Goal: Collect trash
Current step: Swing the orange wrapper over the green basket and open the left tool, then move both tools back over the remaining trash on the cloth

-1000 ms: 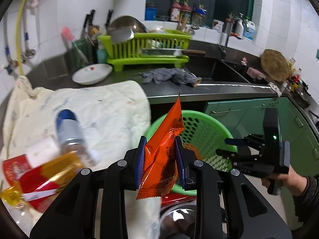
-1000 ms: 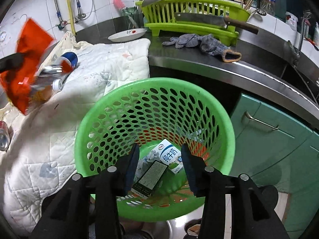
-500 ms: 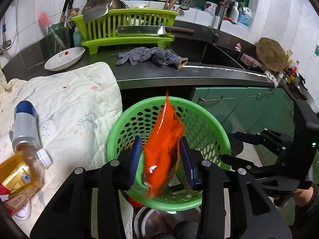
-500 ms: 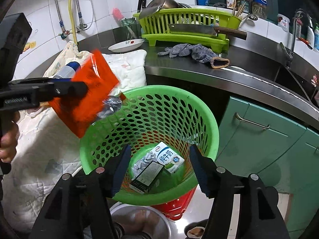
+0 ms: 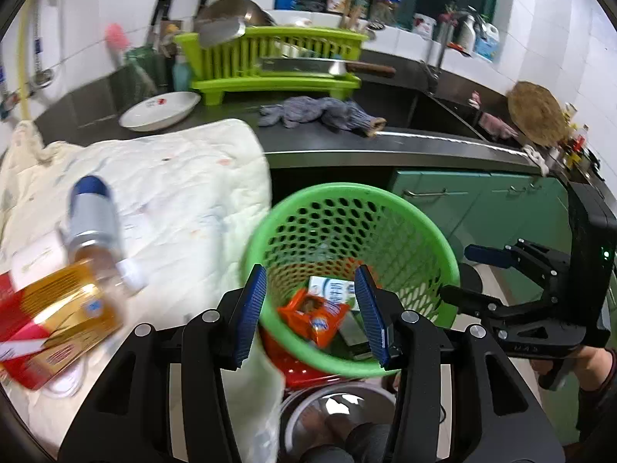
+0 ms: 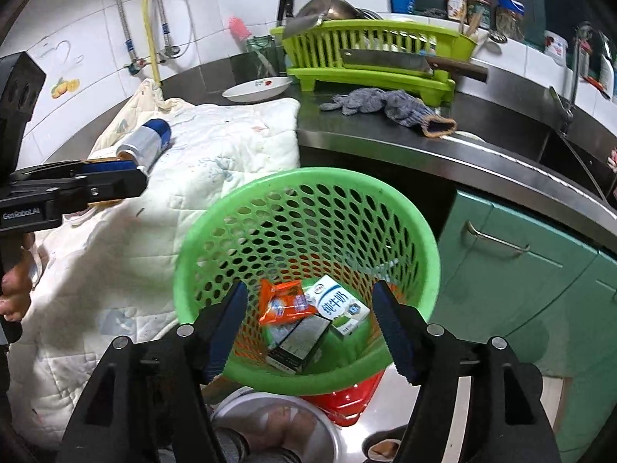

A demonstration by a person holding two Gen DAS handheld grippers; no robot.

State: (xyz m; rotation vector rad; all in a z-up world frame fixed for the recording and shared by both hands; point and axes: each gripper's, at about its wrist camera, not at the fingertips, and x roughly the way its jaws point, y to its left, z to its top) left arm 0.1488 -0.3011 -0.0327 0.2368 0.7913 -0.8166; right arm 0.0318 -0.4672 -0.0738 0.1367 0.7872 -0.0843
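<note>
Your left wrist camera looks forward and down along its own fingers, from just above the green basket (image 5: 349, 208), with the quilt (image 5: 173, 177) to its left and the counter (image 5: 385, 142) beyond. Your right wrist camera tilts down the same way, close over the same basket (image 6: 308, 189), facing the counter (image 6: 482, 154) and dish rack (image 6: 370, 50). Both views share the basket's inside, the quilt (image 6: 216, 142), the rack (image 5: 270, 58) and the grey cloth (image 5: 320, 114). Each camera catches the other gripper: the right gripper (image 5: 462, 270) at your left view's right edge, the left gripper (image 6: 127, 175) at your right view's left edge
</note>
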